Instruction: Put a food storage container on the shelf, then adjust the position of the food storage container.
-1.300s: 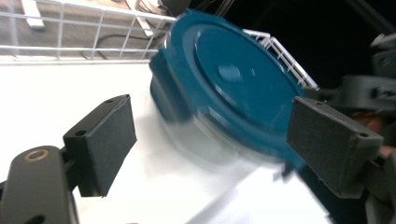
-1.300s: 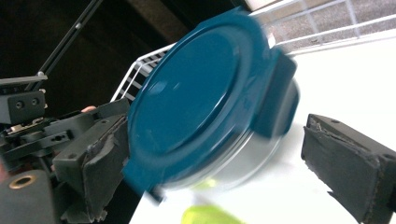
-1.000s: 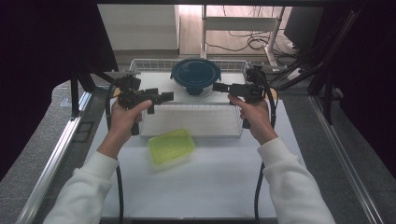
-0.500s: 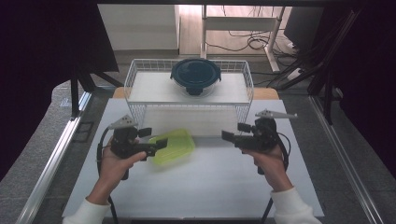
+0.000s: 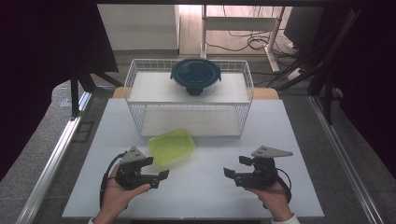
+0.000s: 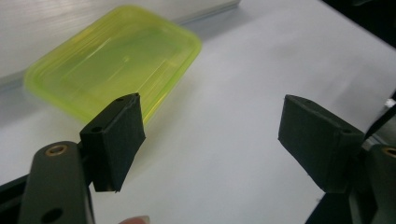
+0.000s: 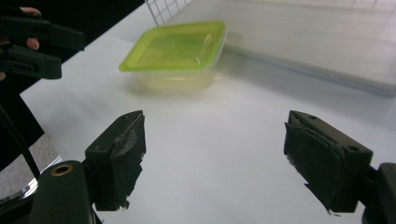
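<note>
A yellow-green lidded container [image 5: 171, 145] lies on the white table [image 5: 201, 191], just in front of a white wire basket [image 5: 244, 108]. A dark blue round lidded bowl [image 5: 195, 76] rests on the basket's top shelf. My left gripper [image 5: 156, 169] is open near the front left, its jaws pointing right, with the container just beyond it. My right gripper [image 5: 236, 166] is open at the front right, pointing left toward the container. The left gripper view has the container [image 6: 116, 60] past the open left gripper [image 6: 210, 140]. In the right gripper view the container [image 7: 177, 46] sits farther off beyond the right gripper [image 7: 212, 158].
The left hand and its gripper [image 7: 32, 42] show at the top left of the right gripper view. A metal rail [image 5: 56, 158] runs along the table's left side. Cables and desk legs [image 5: 252, 42] lie on the floor behind the basket.
Both hands have drawn back from the wire basket to the table's front edge, grippers still open. The yellow-green container and the blue bowl have stayed in place.
</note>
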